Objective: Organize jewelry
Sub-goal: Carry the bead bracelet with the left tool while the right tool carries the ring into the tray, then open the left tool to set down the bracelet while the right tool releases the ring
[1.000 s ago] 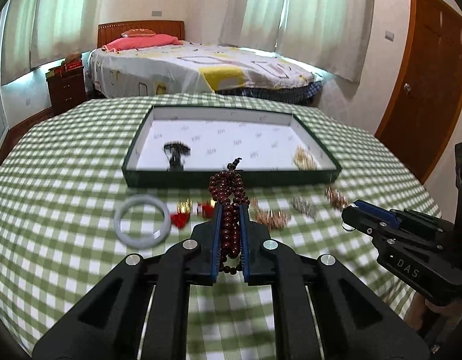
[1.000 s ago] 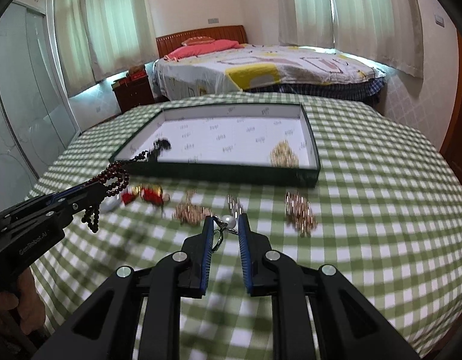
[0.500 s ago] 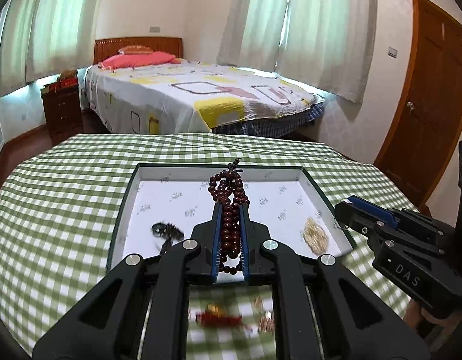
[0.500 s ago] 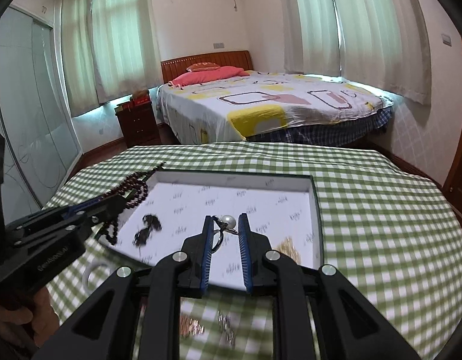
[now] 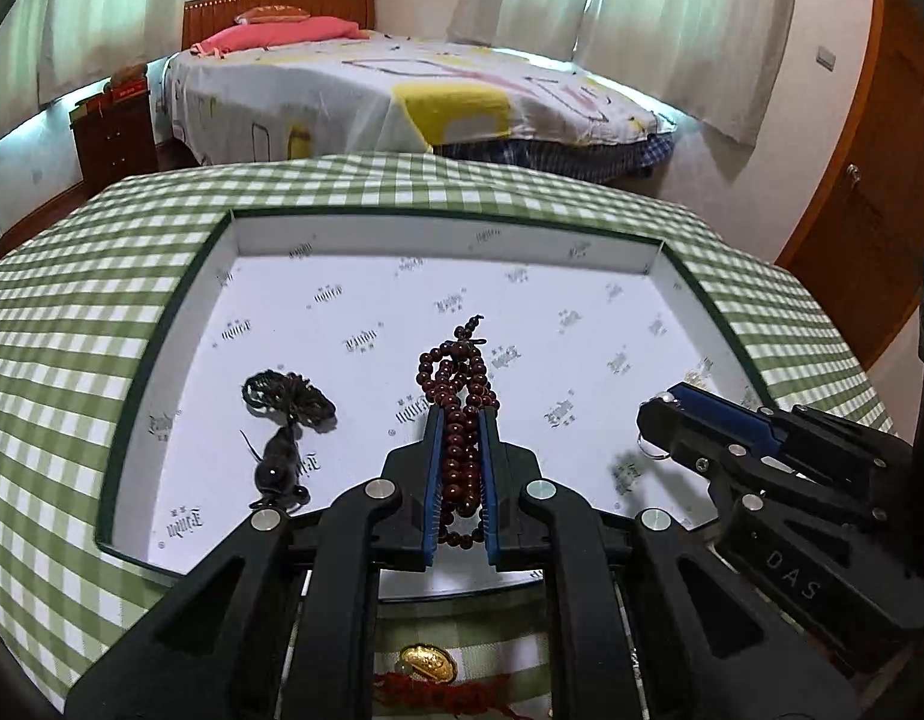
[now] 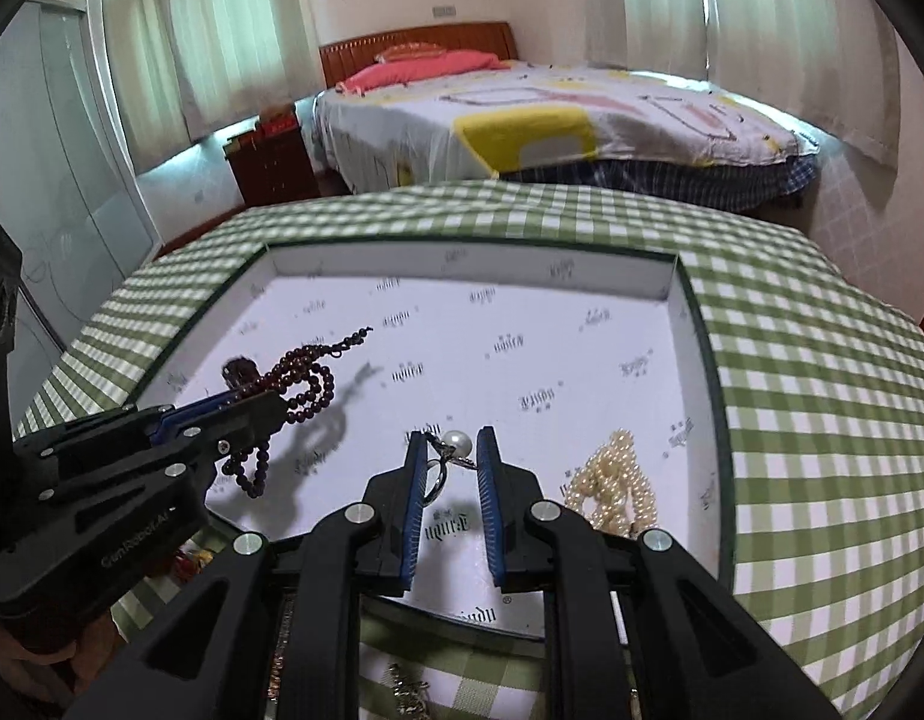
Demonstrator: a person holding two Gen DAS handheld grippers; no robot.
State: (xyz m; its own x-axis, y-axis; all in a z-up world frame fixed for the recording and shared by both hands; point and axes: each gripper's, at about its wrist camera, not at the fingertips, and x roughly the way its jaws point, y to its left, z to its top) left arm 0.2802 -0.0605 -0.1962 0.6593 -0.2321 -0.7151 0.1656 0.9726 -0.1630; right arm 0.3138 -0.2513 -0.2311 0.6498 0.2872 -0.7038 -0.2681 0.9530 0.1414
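While both grippers hang over it, the shallow dark-green tray with a printed white paper floor (image 5: 162, 354) sits on the round green-checked table (image 5: 60, 324), directly below the carried pieces. The left gripper (image 5: 460, 420) is clamped on a dark red wooden bead strand (image 5: 459, 378), whose long axis runs along the fingers, loops dangling forward. The right gripper (image 6: 451, 450), nearly closed, pinches a silver ring with a white pearl (image 6: 453, 444). Already in the tray lie a black beaded piece (image 5: 285, 420) and a cream pearl strand (image 6: 612, 480). Jewelry left on the table is mostly cut off by the grippers.
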